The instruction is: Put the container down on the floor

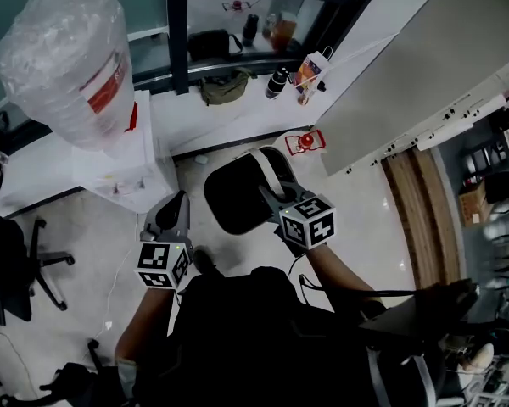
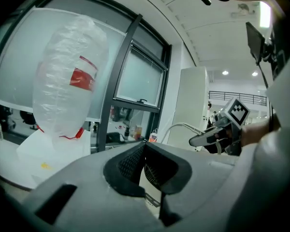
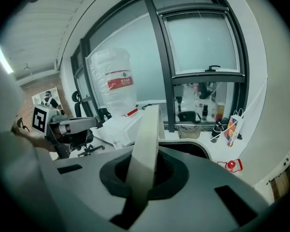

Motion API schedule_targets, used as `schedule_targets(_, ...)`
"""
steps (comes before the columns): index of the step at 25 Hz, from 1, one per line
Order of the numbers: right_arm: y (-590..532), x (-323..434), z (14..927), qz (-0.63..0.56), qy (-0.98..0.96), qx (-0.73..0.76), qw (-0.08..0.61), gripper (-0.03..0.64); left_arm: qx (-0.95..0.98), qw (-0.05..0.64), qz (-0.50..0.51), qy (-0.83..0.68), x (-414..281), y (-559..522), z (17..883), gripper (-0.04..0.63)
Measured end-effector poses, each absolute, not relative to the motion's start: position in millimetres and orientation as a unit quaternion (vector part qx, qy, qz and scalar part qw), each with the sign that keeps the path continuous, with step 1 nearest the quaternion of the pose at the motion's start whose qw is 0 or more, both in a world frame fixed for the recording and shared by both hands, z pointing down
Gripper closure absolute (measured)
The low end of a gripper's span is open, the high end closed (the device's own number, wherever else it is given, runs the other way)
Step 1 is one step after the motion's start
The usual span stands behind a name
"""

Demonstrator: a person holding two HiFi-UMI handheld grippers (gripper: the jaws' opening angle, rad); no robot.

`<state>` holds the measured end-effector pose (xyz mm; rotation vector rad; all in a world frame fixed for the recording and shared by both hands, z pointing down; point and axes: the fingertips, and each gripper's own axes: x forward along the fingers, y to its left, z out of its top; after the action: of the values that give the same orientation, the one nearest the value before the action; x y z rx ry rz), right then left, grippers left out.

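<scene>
Black-lined container [image 1: 236, 195], white rim, 1 pc: the item in hand. R claw [image 1: 271, 197] was pinched tight on its rim; in the right gripper view the pale rim band ran up between the jaws. Container hung from that one grip, opening up, seemingly clear of the floor [image 1: 356, 219], just ahead of the person's body. L claw [image 1: 177, 206] was pressed together w/ nothing betw. the jaws. It sat beside the container on its left, apart from it as far as the head view showed.

Step (est.): carry/lower phase; set-down not yet done.

Next move (est.): called for a bare patch of floor. R claw to go down w/ container upright till the base sat flat, then jaws spread and drawn off the rim. One-sided grip prob. let the container tilt, so a slow descent; L claw was free to steady the other rim if req.

Further out: red item [image 1: 305, 142] lay on the floor just beyond the container, by a grey panel [image 1: 407, 75], to be avoided. To the left-front stood a white stand [image 1: 123, 164] bearing a plastic-wrapped water bottle [image 1: 59, 58] w/ red label. Far left was an office chair [image 1: 13, 257]. Farthest was a dark-framed window [image 1: 178, 24], w/ bags [image 1: 225, 87] along its base.
</scene>
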<state>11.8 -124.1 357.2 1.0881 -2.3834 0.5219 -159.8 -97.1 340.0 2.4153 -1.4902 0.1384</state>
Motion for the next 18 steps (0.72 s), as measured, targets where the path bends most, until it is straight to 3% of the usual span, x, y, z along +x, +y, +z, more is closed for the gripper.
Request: schedule_targets(18,-233,-3,427,0.202,-0.876,0.359,0.252,0.609,0.82,0.171,0.086,-0.54,-151,-181,383,0.588)
